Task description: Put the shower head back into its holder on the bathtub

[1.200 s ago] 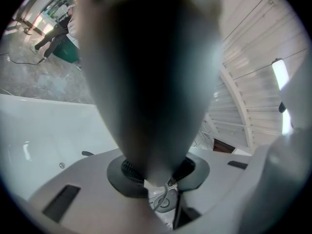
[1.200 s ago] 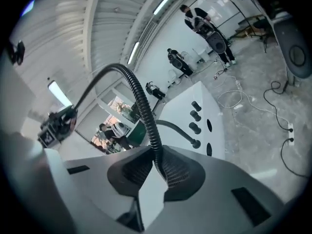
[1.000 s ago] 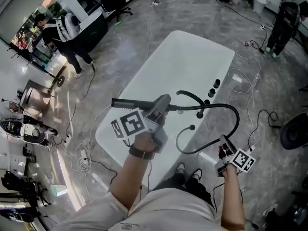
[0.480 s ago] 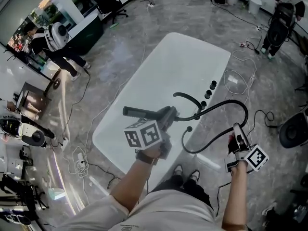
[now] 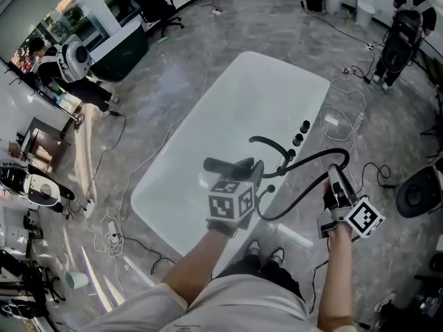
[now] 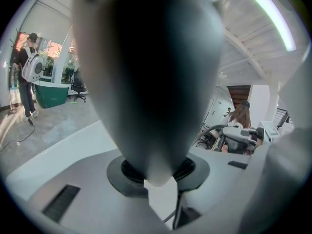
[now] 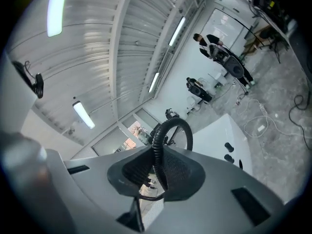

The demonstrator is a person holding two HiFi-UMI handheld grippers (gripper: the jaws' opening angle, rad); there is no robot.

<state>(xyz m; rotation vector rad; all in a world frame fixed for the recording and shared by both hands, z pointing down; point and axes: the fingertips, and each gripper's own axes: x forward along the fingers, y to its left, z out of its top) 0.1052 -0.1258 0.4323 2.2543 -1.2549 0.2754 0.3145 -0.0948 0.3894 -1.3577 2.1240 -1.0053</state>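
My left gripper (image 5: 242,175) is clamped on the shower head (image 5: 220,166) over the bathtub's (image 5: 208,109) near end, my right gripper (image 5: 337,185) pinches the hose (image 5: 304,175), which probably tugs back, so I'd grab the stiff, slick-looking handle.

- The left gripper (image 5: 248,170) has grey moulded jaws with dark ribbed pads (image 6: 191,168) and a cube (image 5: 231,203) of black-and-white square markers.
- The right gripper (image 5: 337,184) is built alike, with its own marker cube (image 5: 364,218).
- The person wears a pale short-sleeved top (image 5: 228,306), dark trousers (image 5: 266,275) and dark shoes (image 5: 277,256).

Hose loop (image 5: 311,157) and spout (image 5: 266,142) over tub rim (image 5: 317,106)
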